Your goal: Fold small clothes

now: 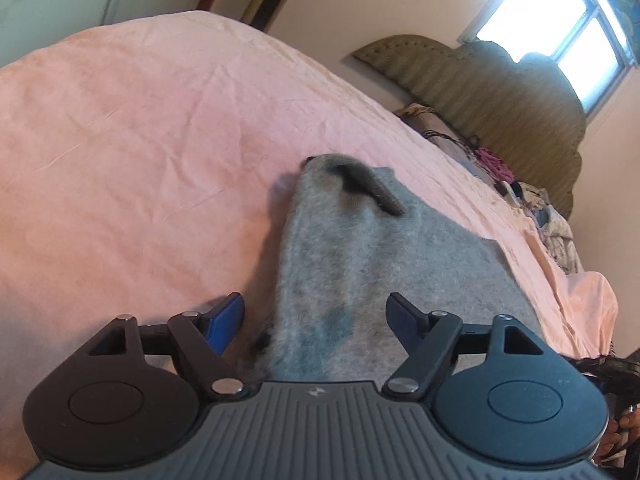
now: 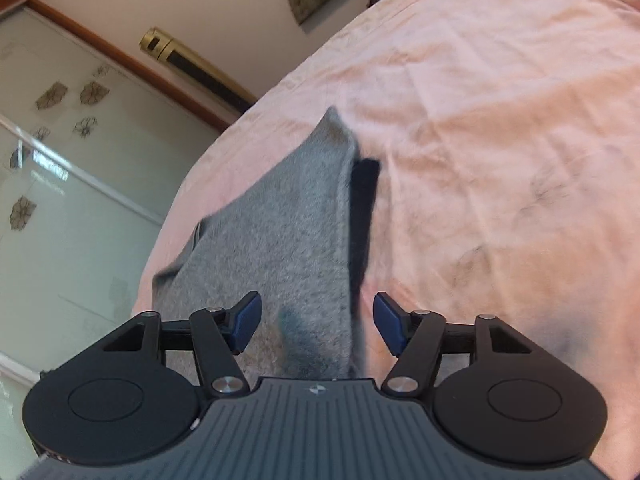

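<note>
A small grey fuzzy garment [image 1: 360, 264] lies on the pink bedsheet [image 1: 140, 140], narrowing to a point at its far end, where a dark ribbed strip [image 1: 372, 188] lies across it. My left gripper [image 1: 316, 320] is open over its near part, with cloth between the blue pads [image 1: 226, 320] but not pinched. In the right wrist view the same garment [image 2: 280, 232] has a dark edge [image 2: 362, 208] along its right side. My right gripper [image 2: 318, 322] is open too, its fingers straddling the near right edge of the cloth without pressing it.
A padded olive headboard [image 1: 500, 92] and a pile of mixed clothes and items [image 1: 520, 196] sit at the bed's far right. A bright window [image 1: 560, 12] is behind them. Frosted sliding doors [image 2: 80, 180] stand left of the bed. A person's hand [image 1: 628, 424] shows at lower right.
</note>
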The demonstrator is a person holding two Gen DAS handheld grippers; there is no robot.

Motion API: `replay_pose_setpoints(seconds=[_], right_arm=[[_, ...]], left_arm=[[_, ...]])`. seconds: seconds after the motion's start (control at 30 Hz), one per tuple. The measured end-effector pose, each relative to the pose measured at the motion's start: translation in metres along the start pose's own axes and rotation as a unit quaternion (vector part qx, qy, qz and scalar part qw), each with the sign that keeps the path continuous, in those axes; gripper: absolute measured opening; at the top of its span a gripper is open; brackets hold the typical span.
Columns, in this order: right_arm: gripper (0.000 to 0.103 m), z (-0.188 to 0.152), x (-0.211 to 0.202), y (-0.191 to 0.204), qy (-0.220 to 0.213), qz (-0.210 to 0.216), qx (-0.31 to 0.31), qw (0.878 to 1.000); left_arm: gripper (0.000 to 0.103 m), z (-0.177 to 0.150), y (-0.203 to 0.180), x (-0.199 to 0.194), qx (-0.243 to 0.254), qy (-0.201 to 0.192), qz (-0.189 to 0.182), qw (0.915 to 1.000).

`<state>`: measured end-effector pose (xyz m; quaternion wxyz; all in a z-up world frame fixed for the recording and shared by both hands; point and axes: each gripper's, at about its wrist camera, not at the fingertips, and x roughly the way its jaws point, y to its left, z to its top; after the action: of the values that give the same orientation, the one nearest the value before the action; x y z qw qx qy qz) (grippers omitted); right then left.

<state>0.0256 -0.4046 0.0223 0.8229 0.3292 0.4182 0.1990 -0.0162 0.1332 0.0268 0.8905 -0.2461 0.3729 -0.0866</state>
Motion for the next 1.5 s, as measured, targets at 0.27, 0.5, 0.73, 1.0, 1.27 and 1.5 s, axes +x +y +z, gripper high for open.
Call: replay_pose_setpoints(seconds=[0.27, 0.5, 0.73, 1.0, 1.27, 1.5], right_arm=[[0.013, -0.005, -0.020, 0.026, -0.005, 0.012, -0.055, 0.998], [0.012, -0.033, -0.064, 0.032, 0.016, 0.001, -0.104, 0.994], [0.044, -0.046, -0.068, 0.012, 0.014, -0.002, -0.065, 0.998], [0.050, -0.025, -0.032, 0.020, 0.032, 0.023, -0.063, 0.997], [0.013, -0.025, -0.005, 0.030, 0.062, 0.039, -0.078, 0.994], [0.012, -0.039, -0.047, 0.022, 0.076, 0.041, -0.108, 0.990]], left_arm=[[0.005, 0.006, -0.014, -0.003, 0.054, 0.026, -0.013, 0.9981], [0.004, -0.001, 0.012, -0.032, 0.104, 0.040, -0.003, 0.9938], [0.018, 0.000, 0.028, -0.027, 0.047, 0.049, -0.029, 0.9972], [0.068, -0.005, 0.020, -0.015, 0.008, 0.045, -0.080, 0.9957], [0.007, 0.003, 0.011, -0.009, 0.051, 0.061, -0.078, 0.9937], [0.003, 0.006, 0.019, -0.052, 0.144, 0.058, -0.096, 0.9832]])
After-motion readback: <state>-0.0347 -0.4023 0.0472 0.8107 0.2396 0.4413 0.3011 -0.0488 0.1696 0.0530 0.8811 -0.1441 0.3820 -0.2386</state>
